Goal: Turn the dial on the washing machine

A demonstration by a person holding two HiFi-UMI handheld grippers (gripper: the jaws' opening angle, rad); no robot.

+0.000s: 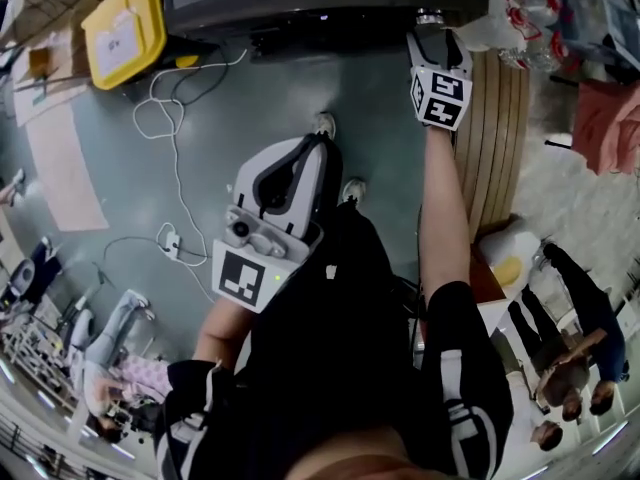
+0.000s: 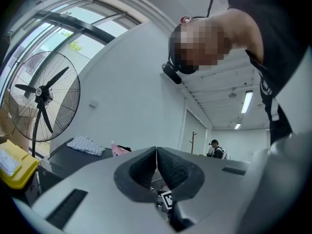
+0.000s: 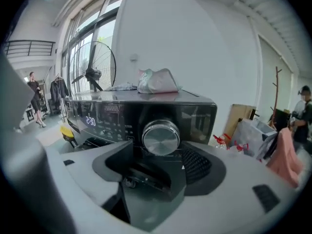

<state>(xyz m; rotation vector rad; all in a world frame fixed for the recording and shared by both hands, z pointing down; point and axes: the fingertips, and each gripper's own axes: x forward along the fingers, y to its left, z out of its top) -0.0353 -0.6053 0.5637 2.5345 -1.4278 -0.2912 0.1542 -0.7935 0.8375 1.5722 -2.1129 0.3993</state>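
The washing machine (image 3: 122, 113) is a dark unit with a lit display and a round silver dial (image 3: 161, 138) on its front panel. In the right gripper view the dial sits straight ahead, just past the tips. My right gripper (image 3: 158, 155) is open wide, its pads standing to either side without pressing on the dial. From the head view, the right gripper (image 1: 432, 33) is stretched out to the machine's (image 1: 300, 3) front edge. My left gripper (image 1: 318, 146) hangs back near my body, tilted upward. Its dark pads meet, so the left gripper (image 2: 156, 160) is shut on nothing.
A yellow bin (image 1: 125, 28) stands left of the machine, and a white cable (image 1: 170, 148) trails over the grey floor. Wooden boards (image 1: 495, 138) lean at the right. A pink cloth (image 3: 156, 82) lies on the machine's top. A standing fan (image 2: 44, 96) is nearby; people stand at the right (image 1: 570, 348).
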